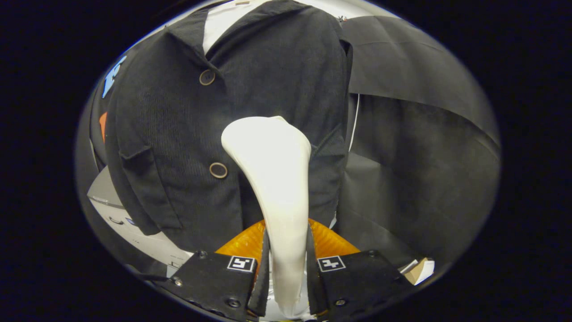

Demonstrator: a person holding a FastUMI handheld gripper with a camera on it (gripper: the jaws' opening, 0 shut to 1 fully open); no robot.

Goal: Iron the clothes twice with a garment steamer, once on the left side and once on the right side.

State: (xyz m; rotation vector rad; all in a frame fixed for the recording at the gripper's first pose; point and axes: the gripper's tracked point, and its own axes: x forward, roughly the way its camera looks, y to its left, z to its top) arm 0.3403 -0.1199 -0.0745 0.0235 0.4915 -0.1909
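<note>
Gripper [286,268] fingers are clamped on the white garment steamer [272,179], whose handle runs straight ahead between them. From the gripper view I see its flared head resting against the dark jacket [178,134], right of the button line, so I judge the left panel lies sideways across.

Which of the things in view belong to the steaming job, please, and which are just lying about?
Job:
- white plastic steamer, gripper jaws shut on its handle
- dark corduroy jacket hanging just beyond it

Lying about:
- small cardboard box
- pale grey cabinet
</note>
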